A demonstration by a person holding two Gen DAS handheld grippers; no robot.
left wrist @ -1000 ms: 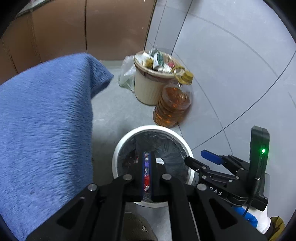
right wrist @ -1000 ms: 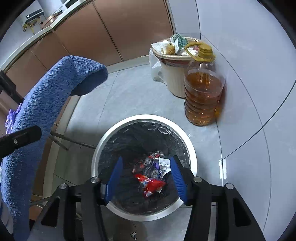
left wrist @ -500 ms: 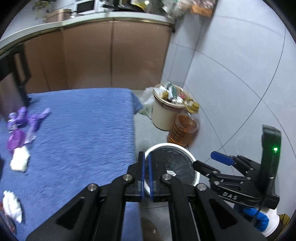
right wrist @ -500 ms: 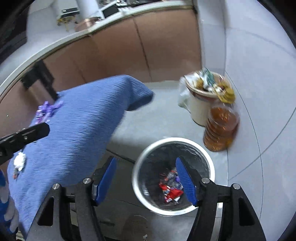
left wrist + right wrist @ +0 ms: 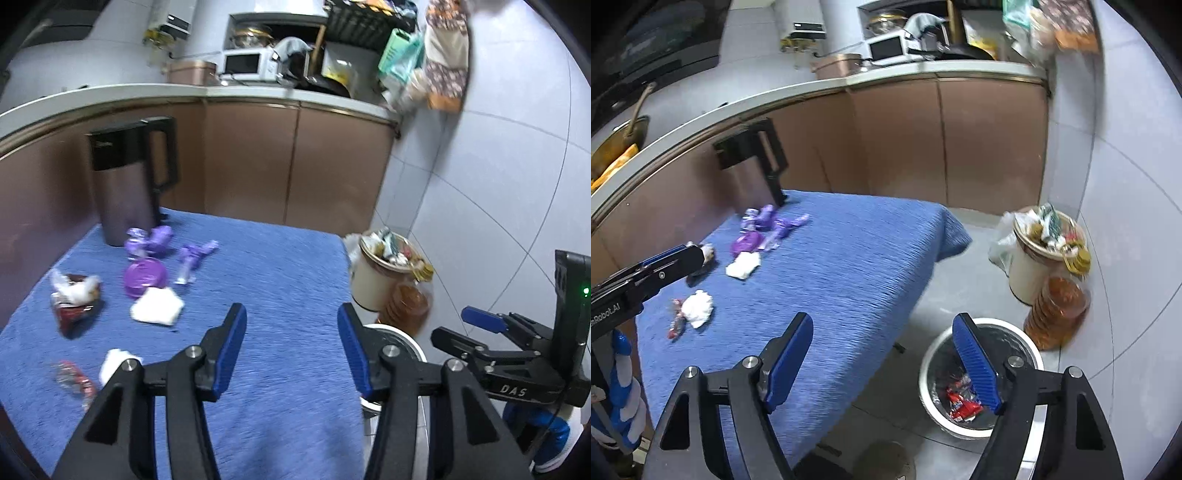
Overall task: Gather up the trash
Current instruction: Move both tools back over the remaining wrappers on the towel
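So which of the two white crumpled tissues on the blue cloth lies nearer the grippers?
The crumpled tissue beside the small red wrapper, at the cloth's near left. The other tissue lies farther back, just below the purple lid.

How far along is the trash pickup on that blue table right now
Partly done. Red wrappers already lie in the white bin on the floor. Nothing is in hand: the left gripper and right gripper are both open and empty, jaws just opened. Left on the blue cloth: purple wrappers, a purple lid, white tissues, and red wrappers.
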